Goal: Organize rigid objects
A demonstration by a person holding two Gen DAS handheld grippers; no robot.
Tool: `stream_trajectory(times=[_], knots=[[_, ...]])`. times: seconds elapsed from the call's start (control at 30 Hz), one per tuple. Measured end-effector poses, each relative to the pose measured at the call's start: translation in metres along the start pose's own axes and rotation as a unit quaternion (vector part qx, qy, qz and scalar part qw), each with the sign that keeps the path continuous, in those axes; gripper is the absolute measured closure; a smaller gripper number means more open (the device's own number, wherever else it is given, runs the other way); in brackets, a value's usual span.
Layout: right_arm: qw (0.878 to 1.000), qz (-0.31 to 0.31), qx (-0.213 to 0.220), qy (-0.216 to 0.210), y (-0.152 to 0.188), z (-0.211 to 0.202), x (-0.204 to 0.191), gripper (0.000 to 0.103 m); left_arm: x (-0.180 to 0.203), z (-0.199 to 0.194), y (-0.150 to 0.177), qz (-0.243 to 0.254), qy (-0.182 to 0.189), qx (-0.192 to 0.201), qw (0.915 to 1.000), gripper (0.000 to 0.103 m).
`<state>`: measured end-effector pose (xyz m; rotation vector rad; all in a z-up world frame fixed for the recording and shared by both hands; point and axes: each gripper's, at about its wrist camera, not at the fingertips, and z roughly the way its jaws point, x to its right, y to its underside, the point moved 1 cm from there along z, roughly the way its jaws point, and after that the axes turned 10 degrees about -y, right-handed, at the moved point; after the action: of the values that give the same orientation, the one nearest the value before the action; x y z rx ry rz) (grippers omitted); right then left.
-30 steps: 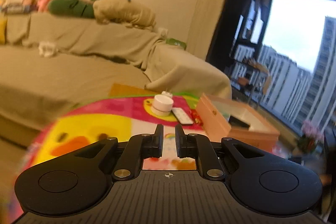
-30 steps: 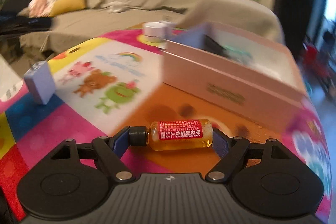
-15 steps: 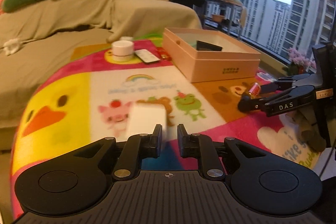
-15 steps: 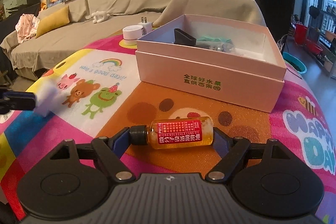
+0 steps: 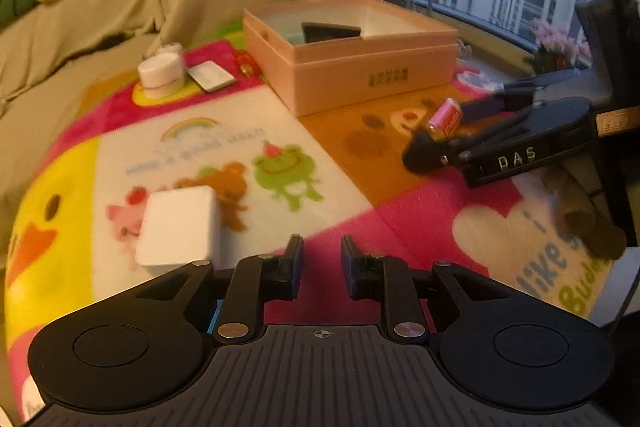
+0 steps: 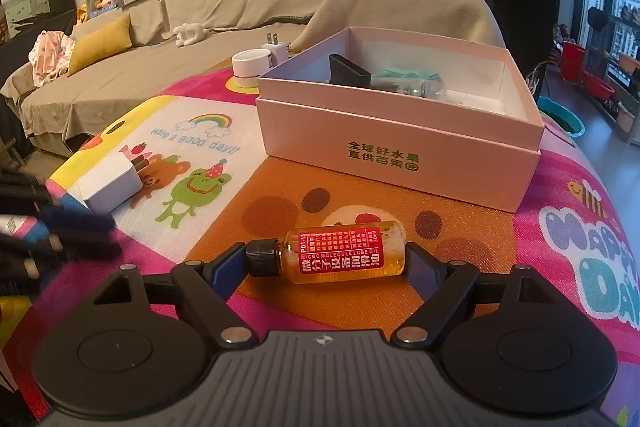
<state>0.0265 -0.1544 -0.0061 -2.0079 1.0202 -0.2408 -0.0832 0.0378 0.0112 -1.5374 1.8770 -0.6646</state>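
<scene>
Since half a second ago the left hand-held gripper [image 5: 320, 259] has drawn back and to the right from the white block [image 5: 178, 225], which now lies on the cartoon-print mat [image 5: 192, 147] at about ten o'clock from its fingers, apart from them, the jaws set slightly apart with nothing between. Right hand-held gripper [image 6: 326, 261] remains clamped end to end on the amber oil bottle [image 6: 336, 257], held sideways just above the mat's orange patch, with the open pink box [image 6: 400, 155] at twelve o'clock beyond it, near but not touching.
</scene>
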Motion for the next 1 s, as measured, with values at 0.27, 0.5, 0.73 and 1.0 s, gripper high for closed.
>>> stream_trajectory(times=[0.27,0.5,0.73,1.0], knots=[[1.0,0.008,0.004,-0.003,0.001,-0.001,0.003,0.019,0.011,0.012,-0.013,-0.023,0.051,-0.029,0.998,0.038],[1.0,0.019,0.01,-0.009,0.001,-0.003,0.006,0.019,0.025,0.009,-0.013,0.005,0.038,-0.012,0.9992,0.023],[0.999,0.031,0.015,-0.014,0.001,-0.004,0.01,0.018,-0.026,-0.009,-0.011,-0.037,-0.14,0.048,0.9883,0.025],[1.0,0.021,0.01,-0.012,0.001,-0.003,0.006,0.015,-0.06,0.024,0.002,-0.125,-0.107,-0.007,0.9862,0.025]])
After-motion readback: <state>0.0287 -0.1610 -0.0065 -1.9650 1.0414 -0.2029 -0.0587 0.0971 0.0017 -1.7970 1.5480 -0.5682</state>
